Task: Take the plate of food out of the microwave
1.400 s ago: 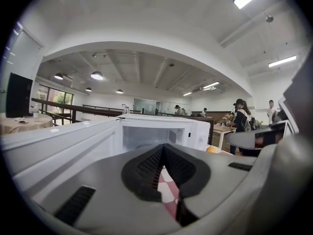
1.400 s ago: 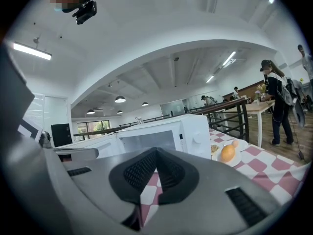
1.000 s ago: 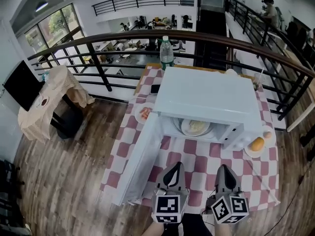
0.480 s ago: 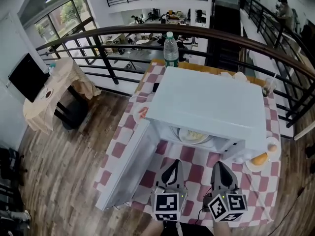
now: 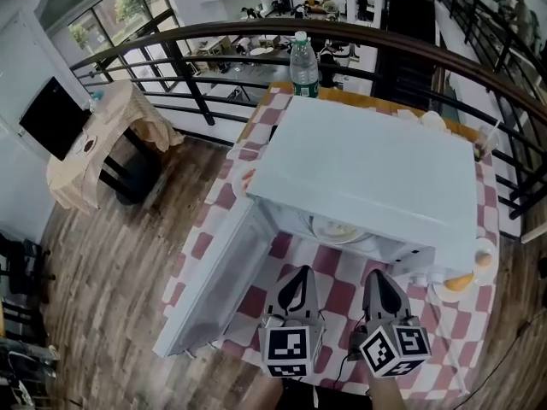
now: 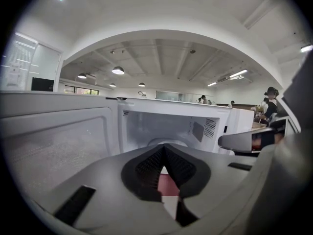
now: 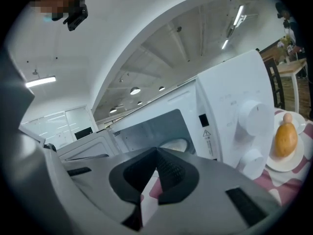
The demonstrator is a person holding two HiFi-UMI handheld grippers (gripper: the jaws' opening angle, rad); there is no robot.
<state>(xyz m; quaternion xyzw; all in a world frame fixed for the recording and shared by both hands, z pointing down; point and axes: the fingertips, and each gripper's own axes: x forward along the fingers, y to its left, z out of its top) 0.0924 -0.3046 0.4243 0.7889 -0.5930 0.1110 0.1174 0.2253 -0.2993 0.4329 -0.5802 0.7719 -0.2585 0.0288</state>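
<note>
A white microwave [image 5: 367,173] stands on a red-and-white checked table [image 5: 342,289], its door [image 5: 214,284] swung open to the left. Inside lies a white plate of food [image 5: 335,227], only its front part showing under the top edge. The same plate [image 7: 173,144] shows in the right gripper view. My left gripper [image 5: 295,287] and right gripper [image 5: 376,284] hover side by side in front of the opening, both shut and empty. In the left gripper view the cavity [image 6: 166,129] lies straight ahead beyond the closed pads.
A small plate with bread and an egg [image 5: 468,278] sits right of the microwave, by its knobs [image 7: 254,116]. Another small plate [image 5: 244,178] lies at the left, a water bottle [image 5: 303,62] behind. A railing [image 5: 256,37] borders the table's far side.
The head view has shifted closer over the microwave, so its top hides more of the plate. Both grippers stay shut in front of the opening.
</note>
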